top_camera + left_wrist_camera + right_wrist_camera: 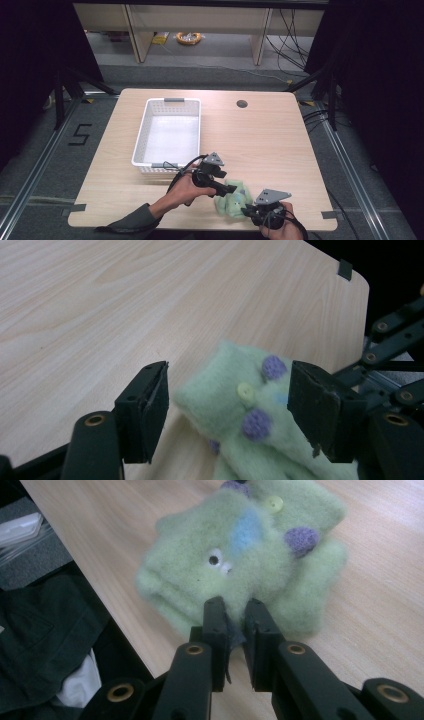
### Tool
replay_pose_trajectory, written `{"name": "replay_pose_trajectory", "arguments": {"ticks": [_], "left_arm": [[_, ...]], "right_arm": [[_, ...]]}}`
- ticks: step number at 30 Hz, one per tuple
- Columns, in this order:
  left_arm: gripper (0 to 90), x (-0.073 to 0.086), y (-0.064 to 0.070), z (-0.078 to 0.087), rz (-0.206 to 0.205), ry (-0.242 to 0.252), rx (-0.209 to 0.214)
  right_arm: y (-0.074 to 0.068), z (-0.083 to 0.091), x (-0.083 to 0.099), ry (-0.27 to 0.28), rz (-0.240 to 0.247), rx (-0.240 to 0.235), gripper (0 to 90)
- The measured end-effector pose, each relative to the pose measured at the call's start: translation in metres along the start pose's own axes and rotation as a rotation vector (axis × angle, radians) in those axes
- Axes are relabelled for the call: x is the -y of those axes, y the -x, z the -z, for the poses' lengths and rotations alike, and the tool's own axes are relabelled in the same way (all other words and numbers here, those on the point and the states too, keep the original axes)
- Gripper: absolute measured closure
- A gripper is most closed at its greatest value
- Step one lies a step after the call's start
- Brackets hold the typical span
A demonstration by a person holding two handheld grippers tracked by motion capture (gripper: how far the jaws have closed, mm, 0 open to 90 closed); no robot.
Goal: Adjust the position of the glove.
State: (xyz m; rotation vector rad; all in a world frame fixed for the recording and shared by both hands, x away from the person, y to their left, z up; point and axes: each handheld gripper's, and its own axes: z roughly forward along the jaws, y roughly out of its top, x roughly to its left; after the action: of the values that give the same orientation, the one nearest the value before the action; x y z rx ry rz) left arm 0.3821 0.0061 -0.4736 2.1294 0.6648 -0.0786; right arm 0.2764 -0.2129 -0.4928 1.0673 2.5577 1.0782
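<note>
On wood table (260,135): white basket (170,135), grey floor (215,55).

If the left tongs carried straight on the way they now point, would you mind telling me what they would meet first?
Most likely the pale green fleece toy with purple spots: it lies directly ahead between the open jaws of the left tongs, seemingly already partly between them, though depth is hard to judge.

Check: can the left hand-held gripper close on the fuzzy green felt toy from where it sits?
Probably yes. The left hand-held gripper is open, its jaws either side of the fuzzy green felt toy, nothing between. The right hand-held gripper already pinches the toy's near edge.
</note>
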Motion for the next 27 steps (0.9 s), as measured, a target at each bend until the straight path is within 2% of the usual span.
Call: {"name": "replay_pose_trajectory", "arguments": {"ticks": [1,2,5,7,8,9,10,11,12,13,15,18,20,24,25,26,27], "left_arm": [[36.5,-0.002,0.0,-0.002,0.013,0.002,0.013],[36.9,-0.002,0.0,-0.002,0.013,0.002,0.013],[39.4,-0.003,0.0,-0.008,-0.008,-0.019,0.019],[41.1,-0.002,-0.001,-0.012,-0.006,-0.045,0.024],[42.5,-0.001,-0.002,-0.014,-0.013,-0.056,0.02],[45.6,0.0,-0.005,-0.016,-0.006,-0.065,0.03],[46.4,0.0,-0.005,-0.016,-0.006,-0.065,0.03],[47.5,0.001,-0.009,-0.017,0.015,-0.074,0.059],[49.0,0.001,-0.009,-0.017,0.015,-0.074,0.059],[51.4,0.001,-0.012,-0.017,0.018,-0.078,0.07],[54.9,0.001,-0.017,-0.013,0.042,-0.083,0.095],[59.8,0.001,-0.019,-0.009,0.043,-0.086,0.099],[61.4,0.003,-0.019,-0.005,0.046,-0.099,0.109],[65.8,0.004,-0.018,-0.003,0.028,-0.108,0.113],[70.8,0.005,-0.018,-0.002,0.021,-0.113,0.106],[70.8,0.006,-0.017,-0.002,0.022,-0.114,0.101],[74.9,0.008,-0.017,-0.002,0.006,-0.12,0.098]], "right_arm": [[0.001,0.002,0.0,-0.019,0.021,-0.002,82.0],[0.001,0.002,0.0,-0.019,0.021,-0.002,82.0],[0.002,0.002,0.0,-0.02,0.028,-0.008,82.1],[0.002,0.0,0.001,0.003,0.023,-0.002,82.0],[0.003,0.001,0.001,-0.011,0.031,-0.006,82.0],[0.002,-0.001,0.002,0.011,0.021,-0.006,82.0],[0.002,-0.001,0.002,0.011,0.021,-0.006,82.0],[0.003,0.0,0.001,0.009,0.021,-0.007,82.0],[0.003,0.0,0.001,0.009,0.021,-0.007,82.0],[0.001,0.0,0.002,0.003,0.0,-0.009,82.0],[0.002,0.0,0.002,0.005,0.005,-0.007,82.0],[0.001,0.0,0.001,-0.003,-0.009,-0.007,82.0],[0.003,0.0,0.001,0.001,0.006,-0.001,82.1],[0.002,0.0,0.001,0.002,0.001,0.005,82.1],[0.0,0.0,0.001,-0.004,-0.02,0.001,82.1],[0.0,0.0,0.001,-0.004,-0.02,0.001,82.1],[0.001,-0.001,0.001,-0.002,-0.011,0.003,82.1]]}}
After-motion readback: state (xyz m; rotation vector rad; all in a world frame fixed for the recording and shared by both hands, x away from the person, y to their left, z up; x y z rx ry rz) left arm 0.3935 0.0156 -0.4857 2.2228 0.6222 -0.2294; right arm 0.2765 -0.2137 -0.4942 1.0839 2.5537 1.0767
